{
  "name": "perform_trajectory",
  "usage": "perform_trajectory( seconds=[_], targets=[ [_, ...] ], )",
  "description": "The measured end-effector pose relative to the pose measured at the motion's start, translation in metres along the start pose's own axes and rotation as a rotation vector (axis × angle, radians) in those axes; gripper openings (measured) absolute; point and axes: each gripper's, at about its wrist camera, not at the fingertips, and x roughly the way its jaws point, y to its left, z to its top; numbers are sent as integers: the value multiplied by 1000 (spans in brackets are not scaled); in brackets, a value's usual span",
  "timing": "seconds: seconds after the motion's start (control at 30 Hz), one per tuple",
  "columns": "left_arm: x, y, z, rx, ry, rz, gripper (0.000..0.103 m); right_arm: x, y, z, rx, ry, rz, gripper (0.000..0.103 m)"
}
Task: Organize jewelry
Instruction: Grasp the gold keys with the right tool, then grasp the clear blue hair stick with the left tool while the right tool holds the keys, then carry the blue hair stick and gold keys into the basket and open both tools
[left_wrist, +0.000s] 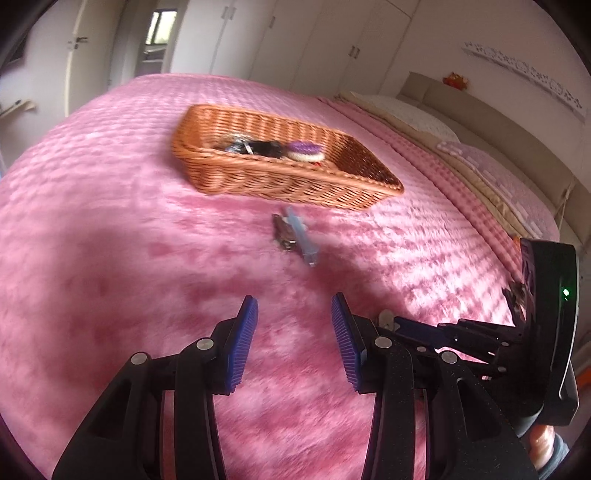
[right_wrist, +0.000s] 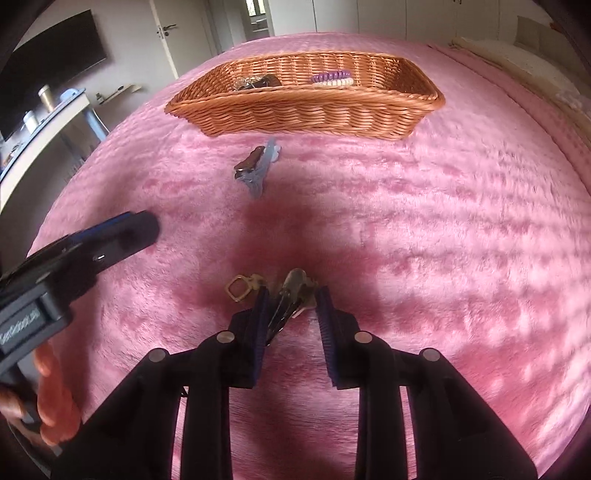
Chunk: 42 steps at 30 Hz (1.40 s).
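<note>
We lower the right gripper (right_wrist: 291, 295), fingers spread astride the brown hair clip (right_wrist: 291, 295) on the bed (right_wrist: 406, 229); centre before pinching, avoid the gold piece (right_wrist: 240, 288). Left gripper (left_wrist: 294, 306) spread, empty.

White lettering on the left gripper (right_wrist: 144, 229) body is too blurred to read.

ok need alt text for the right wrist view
The right gripper sits low over a pink plush bedspread, jaws around a metal hair clip, pads not visibly pressing. Beyond lie two more clips and a wicker basket.
</note>
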Motion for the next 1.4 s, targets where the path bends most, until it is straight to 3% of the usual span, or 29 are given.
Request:
perform_trajectory(
  seconds=[0.23,0.37,0.67,0.73,0.8,0.87,1.17,1.4],
  targets=[
    [50,-21,21,59,89,-25,40,5,-26,15,-49,-15,-24,23],
    [73,-22,28,58,123,-14,40,5,-33,12,-83,-44,20,23],
    [93,-26,43,66,116,54,40,3,-44,5,-41,-79,100,23],
    [96,-28,44,73,115,78,36,1,-47,3,-38,-86,118,23],
    [96,-27,44,73,111,98,18,-2,-49,1,-31,-96,138,24],
    [92,-24,43,60,107,91,10,-7,-54,-1,-11,-109,151,24],
    [48,-13,5,21,74,81,10,-19,-55,-16,36,-70,134,29],
    [30,-2,-7,-34,39,51,10,1,-41,4,94,-32,68,29]
  ],
)
